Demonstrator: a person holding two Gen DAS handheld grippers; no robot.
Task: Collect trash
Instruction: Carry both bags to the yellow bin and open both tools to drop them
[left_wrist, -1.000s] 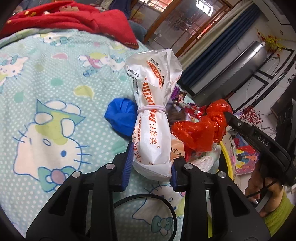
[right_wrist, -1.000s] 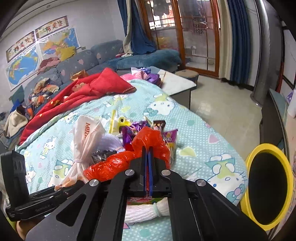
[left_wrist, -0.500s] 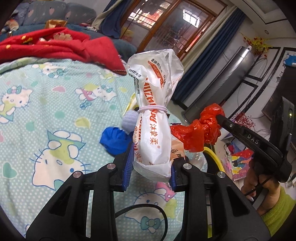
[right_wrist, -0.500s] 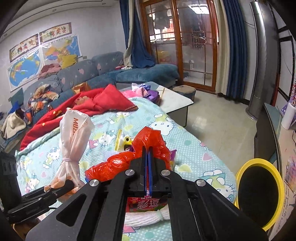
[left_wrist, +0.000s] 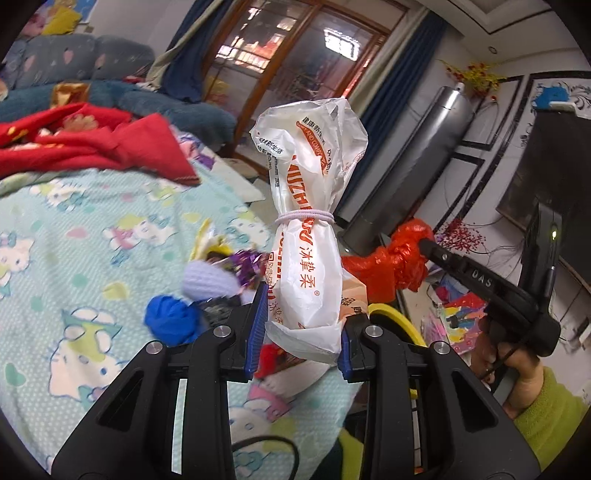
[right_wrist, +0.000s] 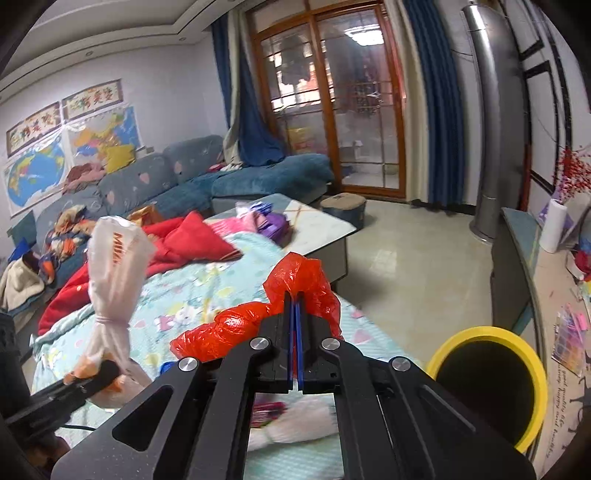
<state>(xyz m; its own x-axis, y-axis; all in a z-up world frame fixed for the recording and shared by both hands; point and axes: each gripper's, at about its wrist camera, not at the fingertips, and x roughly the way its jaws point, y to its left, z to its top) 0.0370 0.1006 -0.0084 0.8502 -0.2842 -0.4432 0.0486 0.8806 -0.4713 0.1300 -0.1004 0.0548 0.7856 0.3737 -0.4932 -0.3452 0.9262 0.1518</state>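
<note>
My left gripper (left_wrist: 301, 338) is shut on a white plastic bag (left_wrist: 308, 229) with orange print, tied at the middle with a hair band, held upright above the bed. It also shows in the right wrist view (right_wrist: 110, 273). My right gripper (right_wrist: 295, 332) is shut on a crumpled red plastic bag (right_wrist: 255, 321), also seen in the left wrist view (left_wrist: 397, 258). A yellow-rimmed trash bin (right_wrist: 487, 380) stands low at the right, beside the bed. More trash lies on the bed: a blue ball (left_wrist: 171, 321), a pale purple ball (left_wrist: 208, 280), purple wrappers (left_wrist: 247, 260).
The bed has a Hello Kitty sheet (left_wrist: 74, 258) and a red blanket (left_wrist: 92, 147). A coffee table (right_wrist: 306, 225), blue sofa (right_wrist: 184, 177) and tall silver fan tower (right_wrist: 491, 147) stand beyond. A desk (right_wrist: 554, 288) is at the right.
Both grippers have risen from the bed with their bags; the views tilt up toward the room. The bin now sits closer under the right gripper.
</note>
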